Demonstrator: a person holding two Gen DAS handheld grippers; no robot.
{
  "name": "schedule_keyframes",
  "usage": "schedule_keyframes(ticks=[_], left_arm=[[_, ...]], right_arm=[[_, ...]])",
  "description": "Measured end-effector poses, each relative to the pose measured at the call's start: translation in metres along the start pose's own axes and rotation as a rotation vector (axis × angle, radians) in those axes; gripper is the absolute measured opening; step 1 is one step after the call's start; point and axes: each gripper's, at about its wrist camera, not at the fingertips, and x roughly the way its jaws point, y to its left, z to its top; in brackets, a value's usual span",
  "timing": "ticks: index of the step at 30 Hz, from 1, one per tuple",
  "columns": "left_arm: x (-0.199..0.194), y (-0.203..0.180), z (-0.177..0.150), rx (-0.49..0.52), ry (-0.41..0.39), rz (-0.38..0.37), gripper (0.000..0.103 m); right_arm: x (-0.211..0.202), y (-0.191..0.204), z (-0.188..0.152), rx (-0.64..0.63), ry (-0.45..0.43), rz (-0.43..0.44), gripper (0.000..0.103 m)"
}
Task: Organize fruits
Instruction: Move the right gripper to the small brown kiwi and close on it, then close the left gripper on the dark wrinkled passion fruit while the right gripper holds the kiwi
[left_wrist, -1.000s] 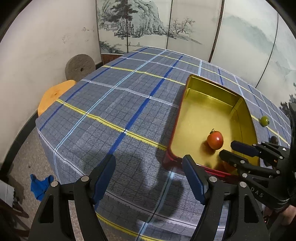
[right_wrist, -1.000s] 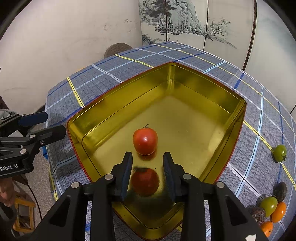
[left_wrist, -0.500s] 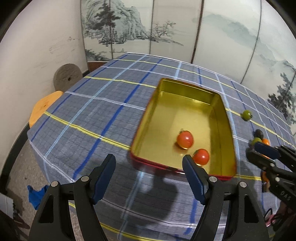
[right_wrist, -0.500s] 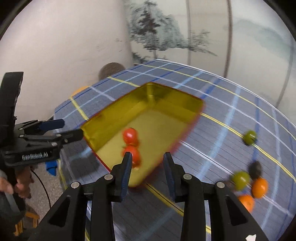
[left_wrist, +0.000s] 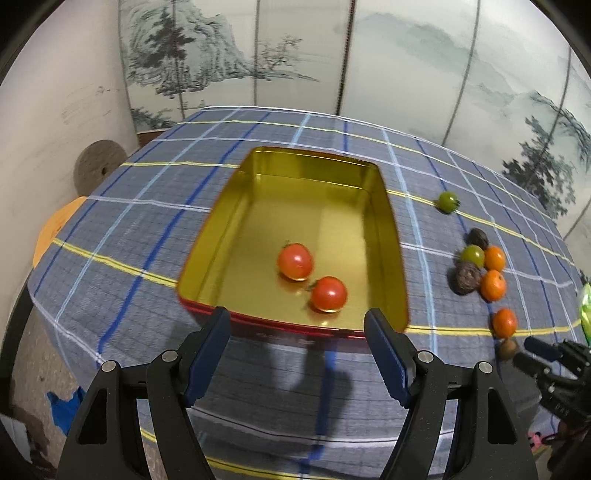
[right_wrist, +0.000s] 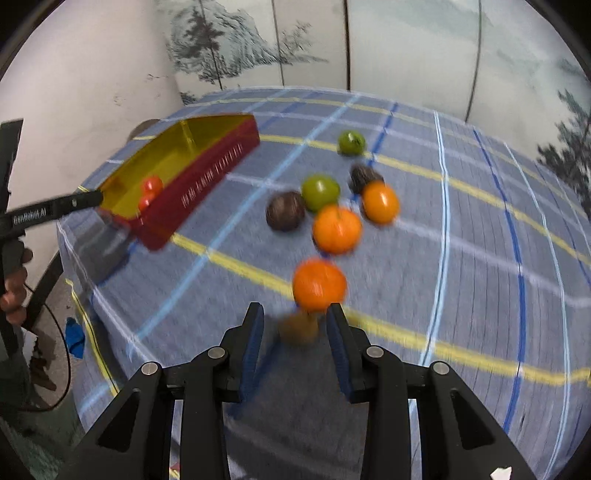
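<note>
Tomatoes: two red ones (left_wrist: 294, 261) (left_wrist: 328, 293) in gold tin (left_wrist: 391, 236). Loose on tabletop (right_wrist: 480, 295): three oranges (right_wrist: 319, 283), green and dark fruits. Right gripper (right_wrist: 295, 325) narrow, empty, near small brown fruit (right_wrist: 298, 328); left gripper (left_wrist: 297, 336) wide, empty.

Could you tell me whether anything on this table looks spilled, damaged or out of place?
Nothing looks spilled or damaged. The gold tin sits flat with two red tomatoes inside. The rest of the fruit lies loose on the cloth beside it, one green fruit apart from the cluster.
</note>
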Motion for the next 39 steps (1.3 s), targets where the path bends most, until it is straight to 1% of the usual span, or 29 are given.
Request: schedule_keyframes(ticks=[2,5,14,18,24,28,31,35,37,39], left_arm=[[0.0,-0.006,-0.001,0.011,0.004,-0.009,0.075],[0.0,-0.015,-0.002,0.029,0.007,-0.023,0.075],[0.006,-0.044,-0.002,0.084,0.023,-0.057,0.075],[0.011,-0.057,-0.002,0.112,0.033,-0.073,0.075],[0.019,-0.078,-0.001,0.156,0.045,-0.098,0.075],[0.024,-0.093,0.001,0.183,0.048,-0.12,0.075],[0.025,-0.106,0.005,0.209,0.023,-0.129,0.075],[0.032,-0.121,0.013,0.225,0.018,-0.154,0.075],[0.038,-0.128,0.016,0.23,0.024,-0.156,0.075],[0.045,-0.134,0.017,0.229,0.038,-0.158,0.075]], right_arm=[[0.002,-0.003,-0.01,0.013,0.014,0.002,0.033],[0.006,-0.005,-0.013,0.032,0.018,0.007,0.033],[0.022,-0.003,-0.009,0.045,0.022,0.003,0.033],[0.025,-0.001,-0.01,0.035,0.017,-0.002,0.024],[0.021,-0.004,-0.013,0.029,0.005,-0.002,0.024],[0.009,-0.02,-0.014,0.047,-0.025,-0.046,0.024],[0.004,-0.039,-0.01,0.067,-0.042,-0.094,0.024],[0.007,-0.069,0.005,0.09,-0.091,-0.165,0.024],[0.011,-0.082,0.015,0.099,-0.113,-0.184,0.024],[0.018,-0.092,0.024,0.107,-0.117,-0.199,0.024]])
